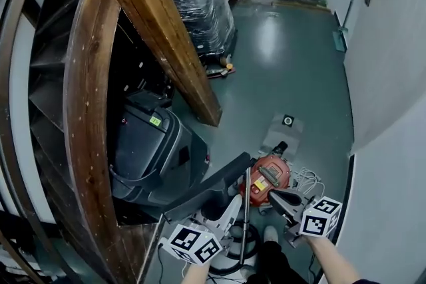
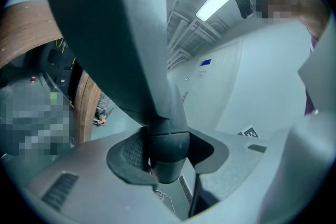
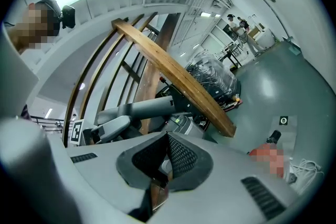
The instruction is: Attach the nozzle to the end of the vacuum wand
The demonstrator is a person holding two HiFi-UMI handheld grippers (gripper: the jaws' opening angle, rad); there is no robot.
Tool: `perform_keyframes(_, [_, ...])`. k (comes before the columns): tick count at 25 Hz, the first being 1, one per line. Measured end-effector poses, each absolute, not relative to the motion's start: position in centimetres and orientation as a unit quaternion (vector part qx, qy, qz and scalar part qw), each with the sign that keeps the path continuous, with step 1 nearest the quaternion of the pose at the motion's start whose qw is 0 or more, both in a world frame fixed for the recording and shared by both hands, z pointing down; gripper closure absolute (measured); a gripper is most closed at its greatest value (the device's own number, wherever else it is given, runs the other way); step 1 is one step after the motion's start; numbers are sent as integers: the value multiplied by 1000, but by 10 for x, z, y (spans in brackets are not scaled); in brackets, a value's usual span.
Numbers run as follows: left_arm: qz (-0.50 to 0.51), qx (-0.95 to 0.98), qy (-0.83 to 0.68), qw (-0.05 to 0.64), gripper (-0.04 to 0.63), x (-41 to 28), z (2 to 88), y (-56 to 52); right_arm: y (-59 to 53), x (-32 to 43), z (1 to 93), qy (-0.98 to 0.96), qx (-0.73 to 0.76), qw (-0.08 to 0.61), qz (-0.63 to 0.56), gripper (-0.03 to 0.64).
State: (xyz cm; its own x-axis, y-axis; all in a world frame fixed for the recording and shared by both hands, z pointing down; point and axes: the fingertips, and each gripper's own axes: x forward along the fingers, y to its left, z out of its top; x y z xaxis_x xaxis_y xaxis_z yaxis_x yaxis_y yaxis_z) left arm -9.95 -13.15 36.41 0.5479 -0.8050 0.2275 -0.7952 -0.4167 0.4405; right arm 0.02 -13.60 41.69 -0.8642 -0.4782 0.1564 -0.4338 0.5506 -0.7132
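Note:
My left gripper (image 1: 225, 201) is shut on the dark round neck (image 2: 169, 145) of a wide grey floor nozzle (image 1: 212, 184), which slants up to the right in the head view. Seen along the left gripper's jaws, the nozzle (image 2: 113, 23) fills the upper half of the picture. A thin metal wand (image 1: 247, 213) stands upright just right of it, by the red vacuum (image 1: 269, 175) on the floor. To the right, my right gripper (image 1: 285, 199) is shut with nothing in it, jaws together (image 3: 167, 159). The right gripper view shows the nozzle (image 3: 137, 109) and the left gripper (image 3: 105, 128) to its left.
Slanted wooden beams (image 1: 156, 30) cross the left side above a black machine (image 1: 143, 146). A plastic-wrapped pallet (image 1: 200, 3) stands further back. A white wall (image 1: 393, 110) closes the right. A black hose (image 1: 234, 255) and white cables (image 1: 307, 179) lie by the vacuum.

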Motion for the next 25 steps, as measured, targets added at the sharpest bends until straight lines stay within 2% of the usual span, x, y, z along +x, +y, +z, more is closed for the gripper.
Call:
perform_keyframes(10, [6, 833, -493, 250, 425, -105, 404, -148, -159, -2, 458, 881, -265, 1, -393, 598])
perform_keyframes(25, [21, 828, -504, 244, 425, -110, 535, -189, -180, -33, 615, 876, -260, -51, -403, 595])
